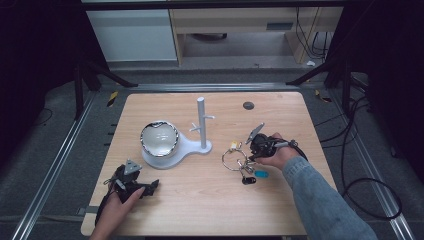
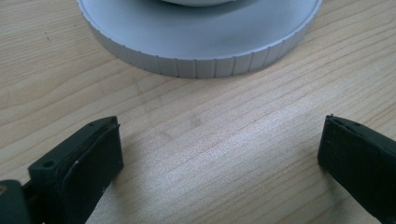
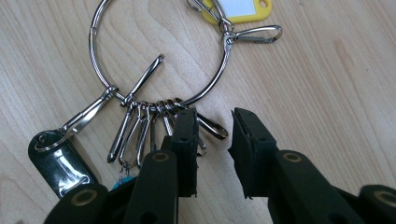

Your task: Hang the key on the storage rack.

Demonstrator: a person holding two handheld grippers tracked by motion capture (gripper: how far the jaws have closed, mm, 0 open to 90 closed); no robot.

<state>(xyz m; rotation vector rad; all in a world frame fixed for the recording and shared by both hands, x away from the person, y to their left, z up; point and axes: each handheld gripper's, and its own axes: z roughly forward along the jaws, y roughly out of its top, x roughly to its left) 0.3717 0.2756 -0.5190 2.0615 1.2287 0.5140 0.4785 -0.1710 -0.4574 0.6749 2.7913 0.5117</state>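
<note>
The right claw [image 3: 212, 154] hovers low over a key ring [image 3: 159, 56] on the wooden table [image 1: 200, 200], jaws narrowly apart with a clip just beside one pad — nothing clamped yet. Next, it seems, comes closing on the ring. The left claw [image 2: 219, 154] waits wide open before the grey stand [image 2: 201, 46] — dark room beyond.

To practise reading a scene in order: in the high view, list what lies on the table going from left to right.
Left gripper → bowl on the white stand's base → stand's upright post → key ring → right gripper
</note>
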